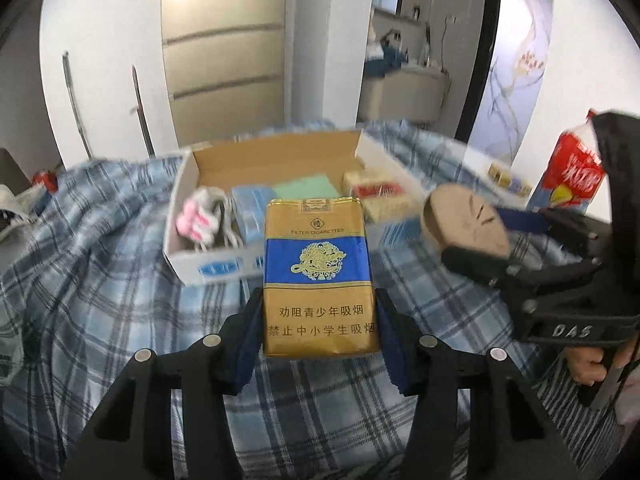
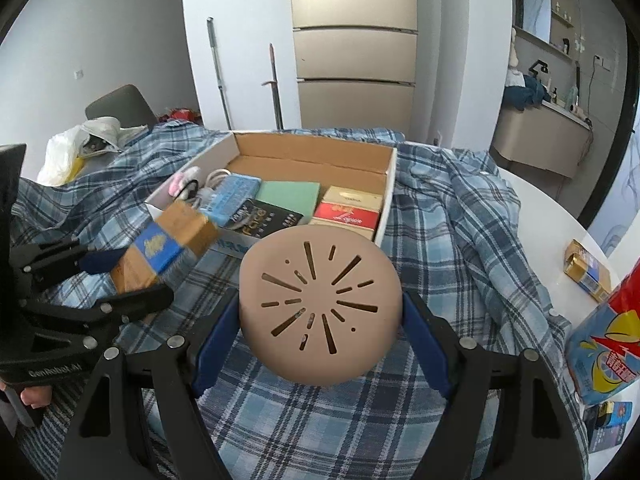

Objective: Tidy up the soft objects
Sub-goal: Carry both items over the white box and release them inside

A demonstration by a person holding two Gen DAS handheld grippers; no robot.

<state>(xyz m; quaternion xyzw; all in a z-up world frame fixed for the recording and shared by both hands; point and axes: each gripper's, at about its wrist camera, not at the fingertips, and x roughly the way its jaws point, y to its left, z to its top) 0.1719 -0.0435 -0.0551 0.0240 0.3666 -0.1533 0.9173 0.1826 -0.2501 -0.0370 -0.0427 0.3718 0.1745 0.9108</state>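
My left gripper point(image 1: 319, 312) is shut on a gold and blue cigarette pack point(image 1: 319, 276), held upright above the plaid cloth in front of the cardboard box point(image 1: 188, 264). The same pack point(image 2: 160, 248) shows in the right wrist view. My right gripper point(image 2: 320, 320) is shut on a round tan pad with slits point(image 2: 320, 308); it also shows in the left wrist view point(image 1: 466, 222), to the right of the box. The box point(image 2: 390, 184) holds a pink item point(image 1: 196, 220), a blue pack point(image 2: 234, 194), a green pad point(image 2: 290, 196), a black packet point(image 2: 264, 218) and a red and white pack point(image 2: 348, 210).
A blue plaid cloth point(image 2: 460, 220) covers the table. A red and blue bag point(image 2: 608, 340) and a gold pack point(image 2: 588, 270) lie at the right on the white tabletop. A white plastic bag point(image 2: 72, 148) sits far left. A fridge point(image 2: 354, 48) stands behind.
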